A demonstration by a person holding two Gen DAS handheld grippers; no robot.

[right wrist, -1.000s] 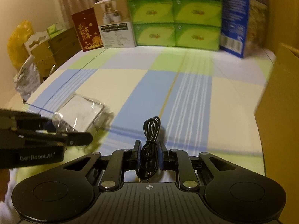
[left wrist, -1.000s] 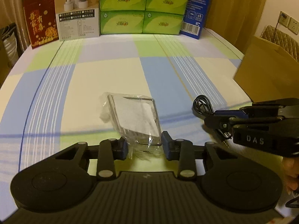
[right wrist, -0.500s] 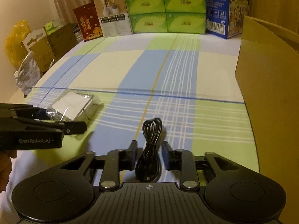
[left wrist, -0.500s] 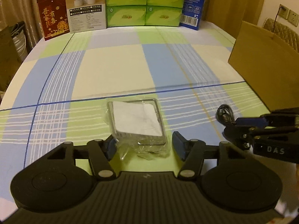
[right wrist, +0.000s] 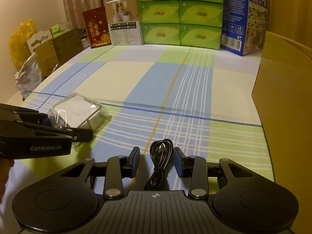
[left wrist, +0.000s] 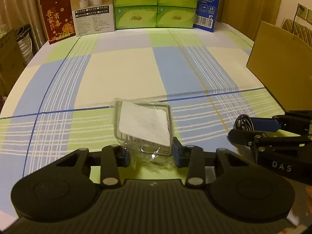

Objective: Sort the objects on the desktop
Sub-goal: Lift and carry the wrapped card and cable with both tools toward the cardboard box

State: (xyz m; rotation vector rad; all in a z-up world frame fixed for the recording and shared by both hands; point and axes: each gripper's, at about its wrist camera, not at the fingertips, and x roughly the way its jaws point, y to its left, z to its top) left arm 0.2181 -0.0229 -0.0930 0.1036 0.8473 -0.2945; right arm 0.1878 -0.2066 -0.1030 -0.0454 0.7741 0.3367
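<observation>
A clear plastic-wrapped packet (left wrist: pixel 144 126) with a white card inside sits tilted between the pads of my left gripper (left wrist: pixel 150 154), which is shut on its near end. The right wrist view shows the same packet (right wrist: pixel 76 111) raised at one corner inside the left gripper (right wrist: pixel 66 124). A coiled black cable (right wrist: pixel 160 156) lies on the checked tablecloth between the spread fingers of my right gripper (right wrist: pixel 157 161), which is open and not touching it. In the left wrist view the cable (left wrist: pixel 243 121) shows beside the right gripper (left wrist: pixel 241 129).
A brown cardboard box (right wrist: pixel 284 97) stands along the right edge of the table. Stacked green tissue boxes (left wrist: pixel 154 5), a blue carton (right wrist: pixel 239 19), a white box (left wrist: pixel 93 11) and a red bag (left wrist: pixel 58 17) line the far edge. Bags and cartons (right wrist: pixel 39 54) sit beyond the left edge.
My right gripper has opened and let the cable down onto the cloth. My left gripper spread, then narrowed on the packet, which now sits tilted instead of flat.
</observation>
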